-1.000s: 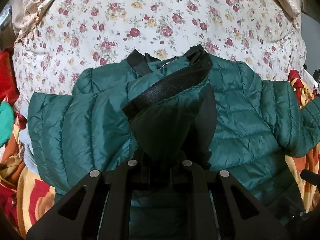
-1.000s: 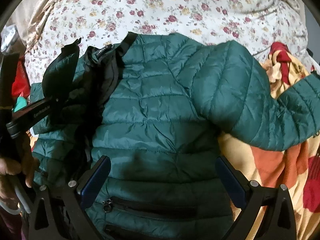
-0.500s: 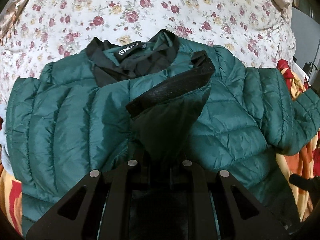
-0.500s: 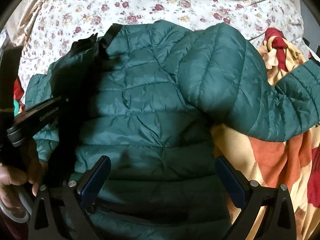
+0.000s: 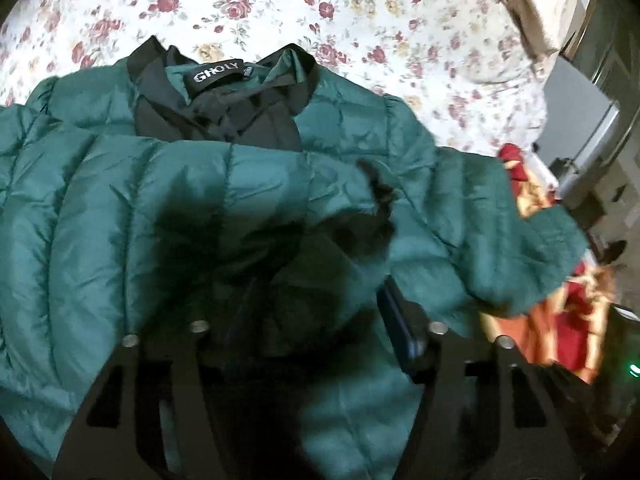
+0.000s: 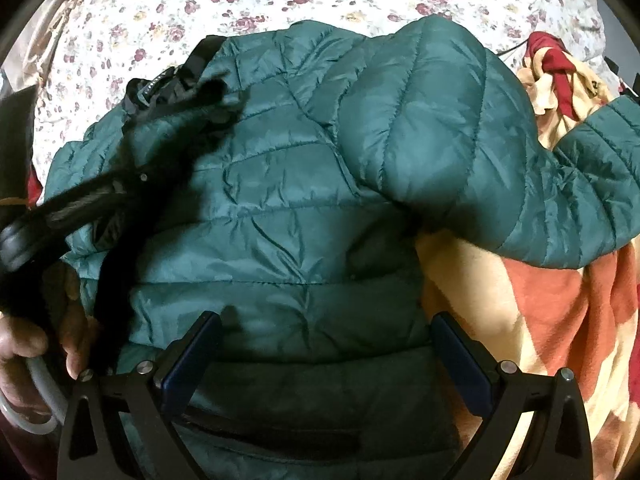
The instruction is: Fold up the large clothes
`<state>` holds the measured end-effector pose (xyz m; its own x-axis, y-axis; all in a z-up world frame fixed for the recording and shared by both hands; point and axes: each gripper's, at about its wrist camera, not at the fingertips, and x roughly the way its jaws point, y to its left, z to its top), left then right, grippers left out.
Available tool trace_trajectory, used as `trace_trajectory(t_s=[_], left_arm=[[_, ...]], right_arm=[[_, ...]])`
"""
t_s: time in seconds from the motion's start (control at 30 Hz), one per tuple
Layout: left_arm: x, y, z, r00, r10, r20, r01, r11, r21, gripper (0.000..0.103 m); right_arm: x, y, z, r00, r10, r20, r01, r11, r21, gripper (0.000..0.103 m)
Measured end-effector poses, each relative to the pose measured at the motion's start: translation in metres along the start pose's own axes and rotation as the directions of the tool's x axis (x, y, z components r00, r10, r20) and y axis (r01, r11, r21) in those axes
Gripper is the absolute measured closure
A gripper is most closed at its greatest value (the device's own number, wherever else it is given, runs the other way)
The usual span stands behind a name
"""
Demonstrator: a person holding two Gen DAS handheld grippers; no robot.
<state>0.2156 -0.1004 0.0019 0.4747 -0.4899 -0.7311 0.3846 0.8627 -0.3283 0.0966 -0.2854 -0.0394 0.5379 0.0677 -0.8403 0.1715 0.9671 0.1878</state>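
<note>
The green puffer jacket (image 6: 280, 208) lies spread on the flowered sheet (image 5: 360, 8), collar away from the cameras, one sleeve (image 5: 320, 216) folded across its front. The left gripper (image 5: 316, 304) is opening over that sleeve; blur hides whether fabric still touches the pads. The right gripper (image 6: 324, 360) hovers with jaws apart above the hem

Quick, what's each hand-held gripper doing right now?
Left hand-held gripper: jaws opening, the green jacket sleeve cuff slipping free between them.
Right hand-held gripper: open, over the jacket hem, holding nothing.
</note>
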Motion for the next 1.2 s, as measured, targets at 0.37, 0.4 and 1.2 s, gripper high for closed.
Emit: trace_trajectory(t_s=[0.37, 0.4, 1.2], left_arm=[[-0.097, 0.045, -0.016, 0.980, 0.158, 0.123, -0.172, 0.978, 0.117, 0.036], [-0.103, 0.054, -0.016, 0.967, 0.212, 0.142, -0.230, 0.965, 0.126, 0.036], [-0.108, 0.154, -0.013, 0.876, 0.461, 0.139, -0.460, 0.887, -0.047, 0.036]], right_arm=[[-0.014, 0.014, 0.004, 1.000, -0.018, 0.020, 0.018, 1.000, -0.004, 0.000], [-0.018, 0.016, 0.003, 0.999, -0.039, 0.029, 0.040, 0.999, -0.015, 0.000], [0.061, 0.116, 0.082, 0.982, 0.186, 0.031, -0.181, 0.975, -0.129, 0.055]])
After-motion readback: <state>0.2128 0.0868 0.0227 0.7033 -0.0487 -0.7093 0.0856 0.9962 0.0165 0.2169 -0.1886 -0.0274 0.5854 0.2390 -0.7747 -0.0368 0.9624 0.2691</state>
